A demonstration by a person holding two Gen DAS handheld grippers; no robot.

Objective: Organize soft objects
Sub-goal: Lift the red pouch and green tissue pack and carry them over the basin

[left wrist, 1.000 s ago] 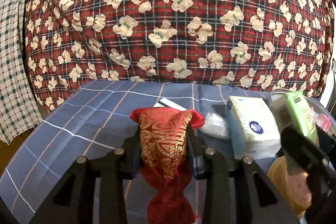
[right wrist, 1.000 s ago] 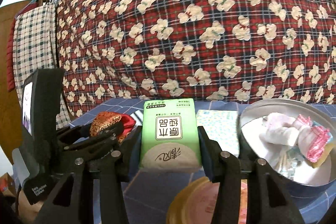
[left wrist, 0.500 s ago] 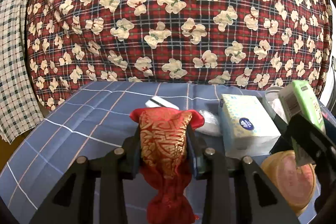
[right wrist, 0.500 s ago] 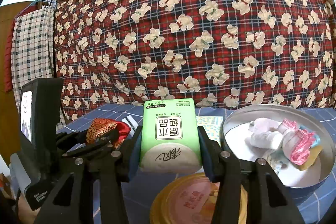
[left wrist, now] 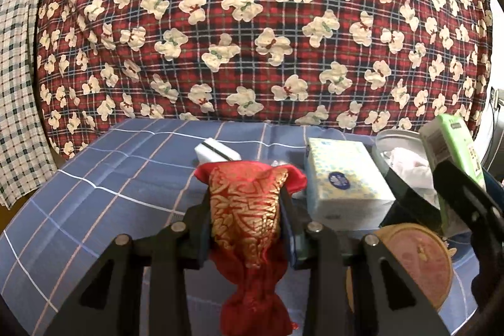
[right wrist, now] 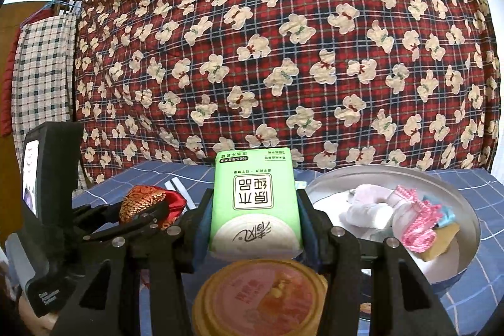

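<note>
Brocade fills your left wrist view: the left claw is closed on a red-and-gold pouch, gripped across its middle so the gathered neck hangs below the fingers, clear of the blue checked counter. Just to its right stands a white tissue box, and beyond that the metal basin, partly hidden by your other tool. In the right wrist view, the right claw is clamped on a green tissue pack, held upright by its two narrow sides above a round yellow lid. The basin sits just right of it, already holding white and pink cloth pieces, so it looks like the collecting spot; both soft items seem carried high to clear its rim.
</note>
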